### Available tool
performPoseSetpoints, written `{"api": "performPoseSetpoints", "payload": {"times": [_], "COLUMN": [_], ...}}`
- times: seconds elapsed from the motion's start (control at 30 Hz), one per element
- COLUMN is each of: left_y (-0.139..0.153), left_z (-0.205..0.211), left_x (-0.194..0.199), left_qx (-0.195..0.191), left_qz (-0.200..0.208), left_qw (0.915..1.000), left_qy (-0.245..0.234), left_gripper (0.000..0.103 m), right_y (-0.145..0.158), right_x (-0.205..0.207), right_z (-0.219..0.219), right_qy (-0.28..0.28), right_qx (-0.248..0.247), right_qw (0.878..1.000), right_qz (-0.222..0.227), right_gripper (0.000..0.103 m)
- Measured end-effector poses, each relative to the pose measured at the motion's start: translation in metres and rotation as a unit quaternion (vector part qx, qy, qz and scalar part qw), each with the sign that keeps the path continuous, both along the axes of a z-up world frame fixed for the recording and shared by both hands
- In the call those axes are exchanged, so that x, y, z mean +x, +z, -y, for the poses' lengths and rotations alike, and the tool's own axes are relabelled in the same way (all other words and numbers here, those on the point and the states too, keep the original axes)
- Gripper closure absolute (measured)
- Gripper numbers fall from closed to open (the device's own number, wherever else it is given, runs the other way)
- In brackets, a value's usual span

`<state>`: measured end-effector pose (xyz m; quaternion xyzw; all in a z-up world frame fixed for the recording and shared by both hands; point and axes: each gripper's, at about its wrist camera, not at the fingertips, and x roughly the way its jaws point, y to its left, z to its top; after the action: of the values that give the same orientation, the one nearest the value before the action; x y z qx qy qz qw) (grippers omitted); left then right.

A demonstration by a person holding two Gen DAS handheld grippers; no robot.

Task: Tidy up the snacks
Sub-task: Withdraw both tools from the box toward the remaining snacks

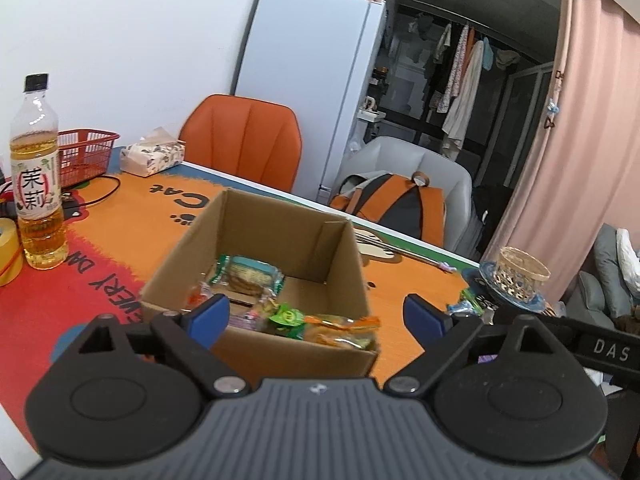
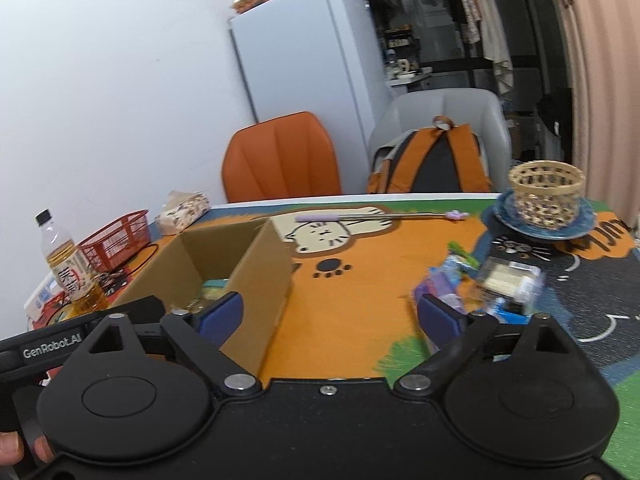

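Observation:
An open cardboard box (image 1: 180,256) stands on the orange cat mat (image 1: 132,200). Inside lie several snack packets, among them a teal biscuit pack (image 1: 248,274) and an orange-green packet (image 1: 336,330). My left gripper (image 1: 316,312) hovers open at the box's near rim, with nothing pinched between its blue pads. In the right wrist view the box (image 2: 256,280) is at the left and a loose pile of snacks (image 2: 500,284) lies on the mat at the right. My right gripper (image 2: 330,314) is open over bare mat between them, holding nothing.
A tea bottle (image 1: 38,184), yellow tape roll (image 1: 8,252), red basket (image 1: 86,152) and tissue pack (image 1: 152,156) stand at the left. A wicker basket on a blue plate (image 2: 546,196) sits far right. A purple-handled stick (image 2: 376,216) lies behind. Two chairs stand beyond the table.

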<state>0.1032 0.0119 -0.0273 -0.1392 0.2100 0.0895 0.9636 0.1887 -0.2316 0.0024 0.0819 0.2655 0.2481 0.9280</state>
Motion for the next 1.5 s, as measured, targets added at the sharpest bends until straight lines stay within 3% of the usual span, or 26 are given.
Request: {"api": "performPoseSetpoints", "payload": {"times": [0.03,0.33,1.0,1.1,1.37,1.5], "left_y": [0.000,0.000,-0.010,-0.015,-0.027,-0.035], "left_z": [0.002,0.028,0.078,0.087,0.108,0.116], "left_x": [0.001,0.007,0.034,0.042,0.062,0.075], "left_qx": [0.001,0.005,0.001,0.002,0.007,0.011], "left_qz": [-0.001,-0.002,0.003,-0.005,-0.019,-0.031], "left_qw": [1.0000,0.9995,0.9954,0.9944,0.9941,0.9942], "left_qy": [-0.004,-0.033,-0.096,-0.105,-0.106,-0.103], "left_gripper": [0.010,0.004,0.005,0.006,0.006,0.008], "right_y": [0.000,-0.004,-0.027,-0.032,-0.046,-0.052], "right_x": [0.000,0.003,0.021,0.026,0.041,0.049], "right_z": [0.004,0.036,0.101,0.107,0.114,0.115], "right_qy": [-0.003,-0.038,-0.100,-0.101,-0.086,-0.077], "right_qx": [0.001,0.000,0.012,0.014,0.021,0.025], "right_qw": [1.000,0.999,0.995,0.995,0.995,0.996], "right_qz": [0.001,0.003,-0.015,-0.019,-0.040,-0.048], "right_gripper": [0.000,0.000,0.001,0.002,0.023,0.029]}}
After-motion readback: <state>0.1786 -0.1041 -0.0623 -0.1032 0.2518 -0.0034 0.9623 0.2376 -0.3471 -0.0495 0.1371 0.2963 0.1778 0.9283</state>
